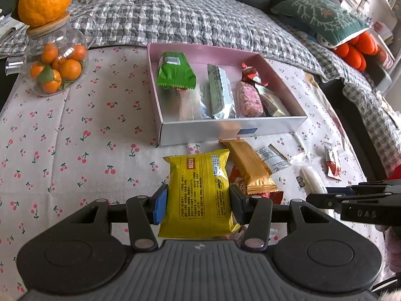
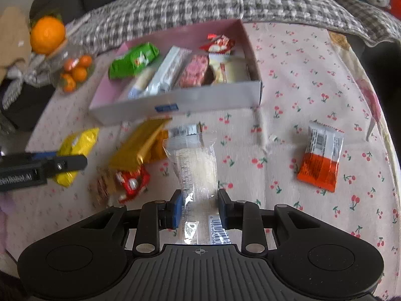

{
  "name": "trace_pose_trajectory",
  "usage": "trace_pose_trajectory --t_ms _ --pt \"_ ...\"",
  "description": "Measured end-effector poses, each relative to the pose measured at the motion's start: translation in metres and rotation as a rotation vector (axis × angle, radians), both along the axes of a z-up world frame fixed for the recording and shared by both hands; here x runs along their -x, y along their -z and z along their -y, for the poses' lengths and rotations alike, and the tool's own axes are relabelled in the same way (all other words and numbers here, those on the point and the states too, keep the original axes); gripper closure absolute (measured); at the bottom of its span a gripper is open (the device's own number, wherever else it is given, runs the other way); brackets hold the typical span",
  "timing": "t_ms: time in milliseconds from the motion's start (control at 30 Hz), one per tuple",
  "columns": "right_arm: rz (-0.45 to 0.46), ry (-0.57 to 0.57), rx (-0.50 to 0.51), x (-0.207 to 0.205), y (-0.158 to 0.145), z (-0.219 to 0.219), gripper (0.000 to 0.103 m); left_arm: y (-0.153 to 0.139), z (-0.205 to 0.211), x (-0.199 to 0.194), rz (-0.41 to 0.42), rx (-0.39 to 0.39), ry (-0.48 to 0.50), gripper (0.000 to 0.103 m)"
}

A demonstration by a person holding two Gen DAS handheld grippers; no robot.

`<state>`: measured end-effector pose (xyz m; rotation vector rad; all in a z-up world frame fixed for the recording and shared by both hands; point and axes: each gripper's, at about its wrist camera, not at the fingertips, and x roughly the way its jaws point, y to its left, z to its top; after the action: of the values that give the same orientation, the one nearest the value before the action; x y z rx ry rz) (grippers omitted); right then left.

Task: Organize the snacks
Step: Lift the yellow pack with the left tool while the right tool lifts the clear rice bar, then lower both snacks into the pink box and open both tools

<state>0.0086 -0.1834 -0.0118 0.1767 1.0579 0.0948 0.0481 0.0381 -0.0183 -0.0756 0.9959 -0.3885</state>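
Left tongs [image 1: 198,202] clamping yellow foil snack packet [image 1: 199,195] near worktop's front edge; right tongs [image 2: 198,207] closing around clear plastic rice-cracker sleeve [image 2: 198,173]; lifting yellow packet level, clearing white-walled pink cardboard box [image 1: 233,128] rim, releasing into bare left side

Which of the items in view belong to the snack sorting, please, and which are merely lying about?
Job:
pink-lined cardboard box
yellow foil snack packet, in left gripper
clear plastic snack sleeve, in right gripper
gold foil bar

Lying about:
glass jar of oranges
green embroidered cushion
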Motion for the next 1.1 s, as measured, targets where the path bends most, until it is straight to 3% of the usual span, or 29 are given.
trace_pose_trajectory --t_ms 500,867,1100 --pt "0.100 0.126 -0.171 -0.026 -0.045 0.019 0.075 -0.021 0.004 -0.010 0.074 0.050 -0.042 0.056" --pt "0.125 0.270 -0.339 -0.073 -0.040 0.045 0.075 -0.027 0.024 -0.044 0.135 0.017 -0.046 0.056" --pt "0.116 0.254 -0.336 -0.120 -0.036 0.035 0.075 -0.021 0.045 -0.080 0.184 0.008 -0.019 0.056"
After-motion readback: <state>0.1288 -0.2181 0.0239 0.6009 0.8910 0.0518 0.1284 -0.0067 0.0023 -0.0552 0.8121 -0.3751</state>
